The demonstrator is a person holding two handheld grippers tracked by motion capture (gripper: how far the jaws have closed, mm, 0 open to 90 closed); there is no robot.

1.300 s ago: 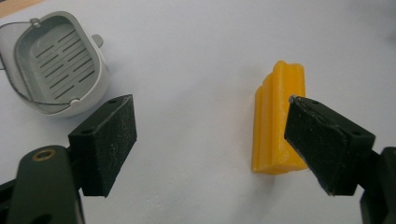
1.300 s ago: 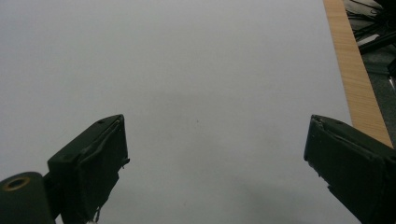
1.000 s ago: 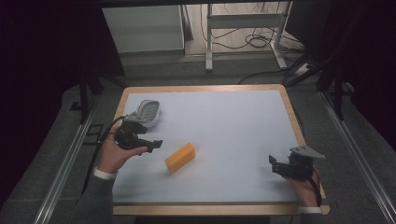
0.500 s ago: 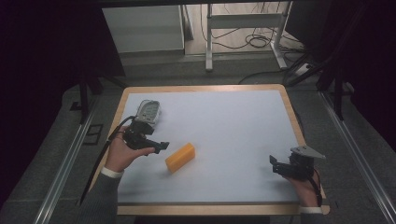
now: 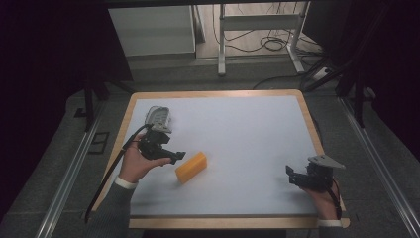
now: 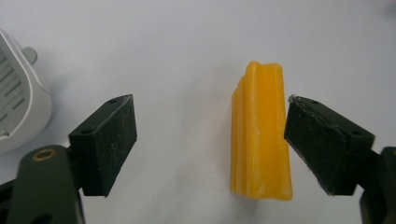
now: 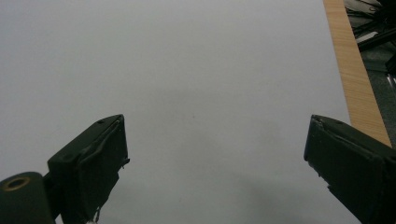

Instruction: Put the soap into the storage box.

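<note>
— Start at the near edge; how did the hands sit?

— The right hand (image 5: 324, 198) lay low by the near right corner of the table (image 5: 218, 94), wrist almost on the wooden rim; its right gripper (image 5: 293, 175) pointed left across the white top, the grey plate on its back; in the right gripper view the two black jaws stood wide apart over bare white surface, nothing between them

— And the other one?

— The left hand (image 5: 136, 163) came in from the near left, sleeve and cuff showing, forearm angled up and inward; the left gripper (image 5: 179, 156) pointed right, its cable trailing back off the left edge

— Where was the yellow block?

— The yellow block (image 5: 191, 167) lay flat on the white top, left of middle, just beside the tips of the left gripper; in the left gripper view (image 6: 210, 140) the jaws were spread, the block (image 6: 260, 135) lying lengthwise between them, close against the right-hand pad and well clear of the other; whether that pad touched it I could not tell

— Anything farther off?

— A white-grey device (image 5: 158, 117) beyond the left hand, near the far left corner; its slotted edge (image 6: 18, 107) showed in the left gripper view
</note>
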